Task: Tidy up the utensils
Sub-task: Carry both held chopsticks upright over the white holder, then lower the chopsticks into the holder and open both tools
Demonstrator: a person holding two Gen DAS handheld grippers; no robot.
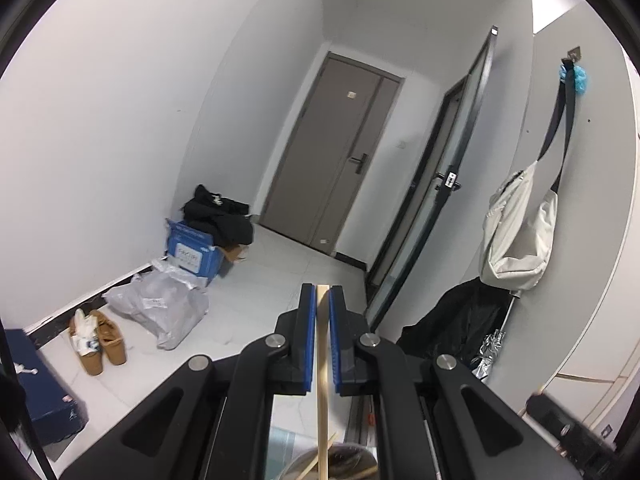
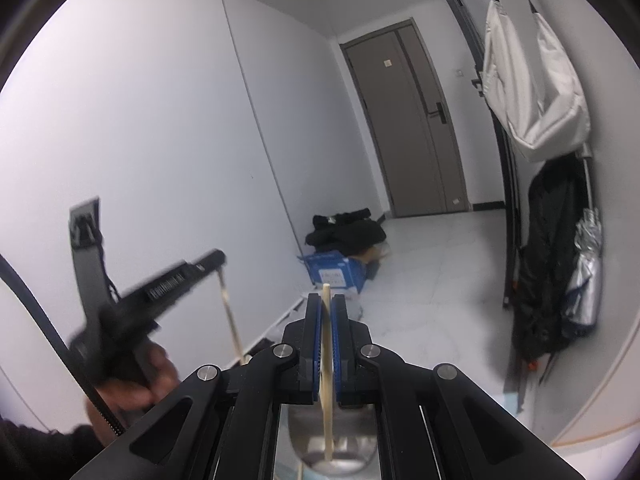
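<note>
left wrist view: the left gripper (image 1: 322, 300) has its blue-padded jaws clamped on a pale wooden chopstick (image 1: 323, 380). the stick stands nearly upright, its long axis running along the gap between the pads; its squared top end sits level with the fingertips and its lower part drops toward a round container (image 1: 344, 462) at the bottom edge, where more chopsticks (image 1: 320, 456) lean at slants. beyond are a brown door (image 1: 332, 160), a blue box (image 1: 192, 252) with a white label too blurred to read, a grey plastic bag (image 1: 160, 308), tan shoes (image 1: 100, 340) and a white bag (image 1: 516, 236) hanging on the wall.

right wrist view: the right gripper (image 2: 326, 304) is likewise closed tight on a second chopstick (image 2: 327, 380), held almost vertical, its top poking just above the fingertips and its lower end reaching down into a shiny metal cup (image 2: 336, 440). to the left, blurred, the left gripper (image 2: 218, 262) in a hand (image 2: 132, 380) carries its chopstick (image 2: 232, 316) hanging downward with a slight tilt. writing on that gripper's side cannot be read. the blue box (image 2: 340, 272) shows a label, also unreadable.
</note>
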